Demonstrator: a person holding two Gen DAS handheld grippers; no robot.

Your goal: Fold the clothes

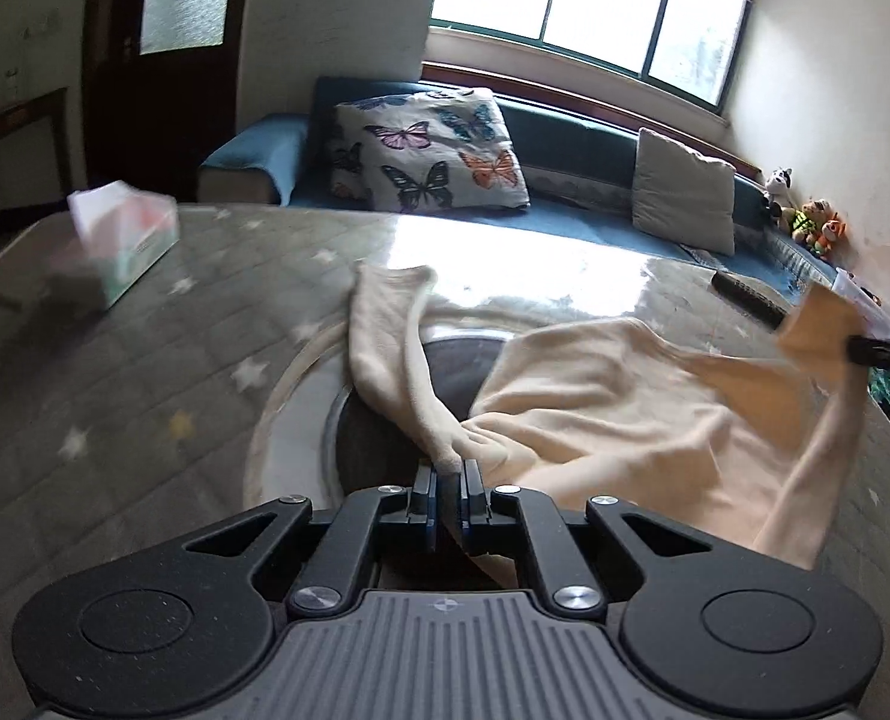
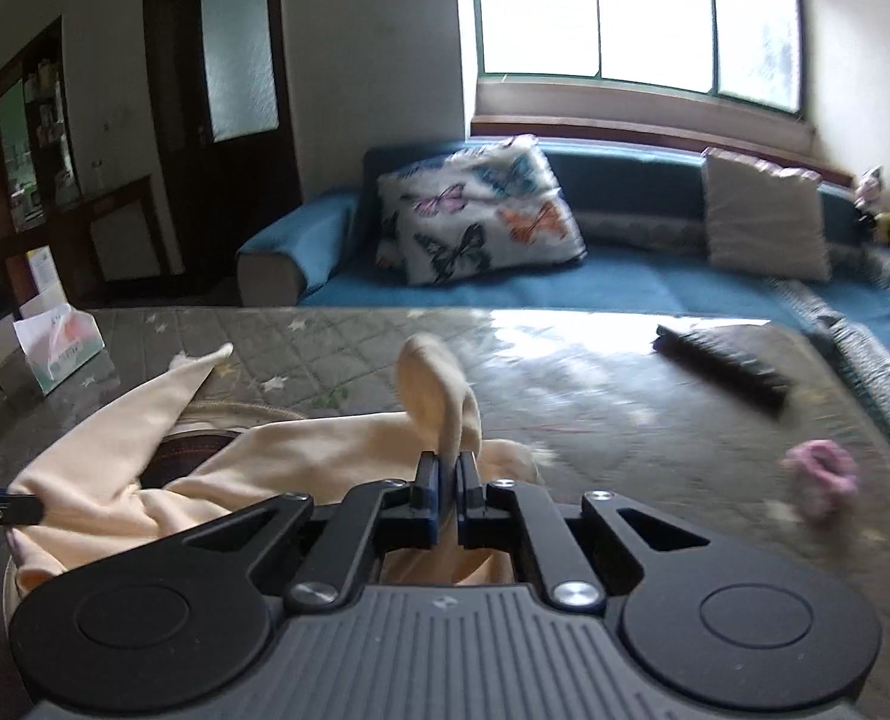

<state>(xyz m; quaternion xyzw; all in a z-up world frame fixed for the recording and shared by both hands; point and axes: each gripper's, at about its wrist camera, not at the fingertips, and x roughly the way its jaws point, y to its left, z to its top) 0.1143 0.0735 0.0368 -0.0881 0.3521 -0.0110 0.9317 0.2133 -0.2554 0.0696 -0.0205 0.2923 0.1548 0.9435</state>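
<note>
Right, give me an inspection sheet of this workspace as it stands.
Surface: grey quilted star-print table cover, glossy with window glare.
Job's things: cream garment, partly lifted off the table, spread between both claws.
Clutter: tissue box, dark brush, pink fabric item.
Grippers: left claw shut on the garment; right claw shut on the garment.
Cables: nothing seen.
Surroundings: blue sofa, butterfly cushion, window, soft toys.

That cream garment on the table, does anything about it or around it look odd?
The cream garment is bunched and stretched between the left claw and the right claw, not flat. It drapes over a round dark disc. A pink scrap lies alone.
</note>
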